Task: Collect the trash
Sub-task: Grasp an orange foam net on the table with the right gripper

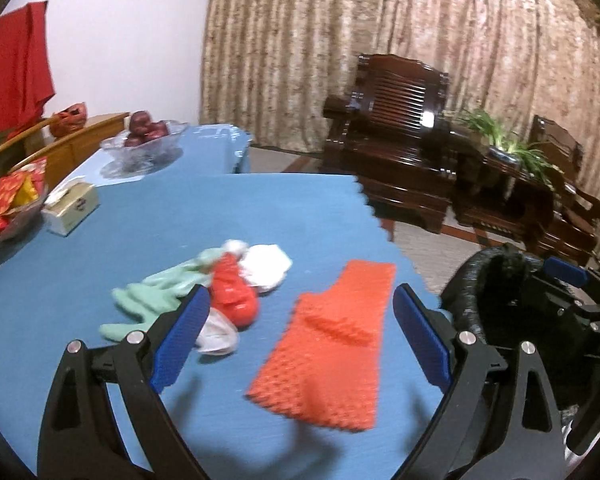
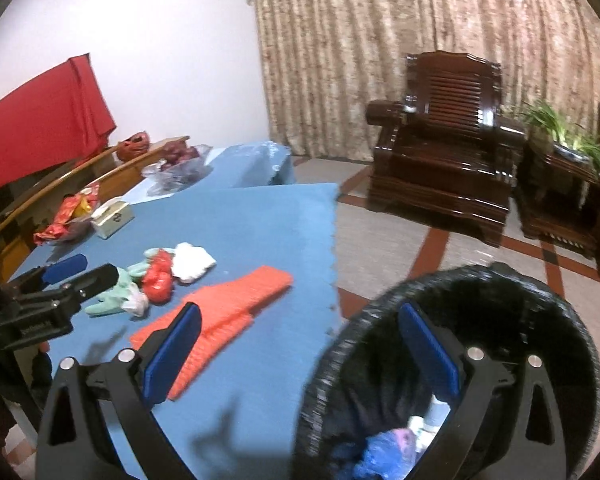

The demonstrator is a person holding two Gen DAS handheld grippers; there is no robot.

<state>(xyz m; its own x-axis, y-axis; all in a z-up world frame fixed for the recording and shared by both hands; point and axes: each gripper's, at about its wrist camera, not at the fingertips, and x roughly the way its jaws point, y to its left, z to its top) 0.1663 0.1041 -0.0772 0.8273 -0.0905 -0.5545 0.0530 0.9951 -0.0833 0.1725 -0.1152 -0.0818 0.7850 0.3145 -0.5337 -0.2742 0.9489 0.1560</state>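
Both grippers w/ jaws spread wide, nothing between the pads. Left gripper (image 1: 300, 336) hovers over the blue table (image 1: 220, 216), above the orange bumpy sheet (image 1: 332, 344), which lies flat near the table's right edge. Just left of it sits the trash pile: mint-green glove (image 1: 156, 300), red crumpled bag (image 1: 234, 296), 2 white wads (1 behind the red bag (image 1: 266, 266), 1 in front (image 1: 216, 334)), all touching or overlapping. Right gripper (image 2: 300, 360) straddles the table edge; its right finger hangs over the black bin (image 2: 480, 292) beside the table. Inside the bin: blue & purple scraps (image 2: 384, 448), prob. crumpled wrappers, too blurred to tell. At the table's far left, a tissue box (image 1: 72, 208) & a bowl of red packets (image 1: 12, 200); further back a glass fruit bowl (image 1: 144, 140). Dark wood armchair (image 2: 444, 156) stands across the floor.
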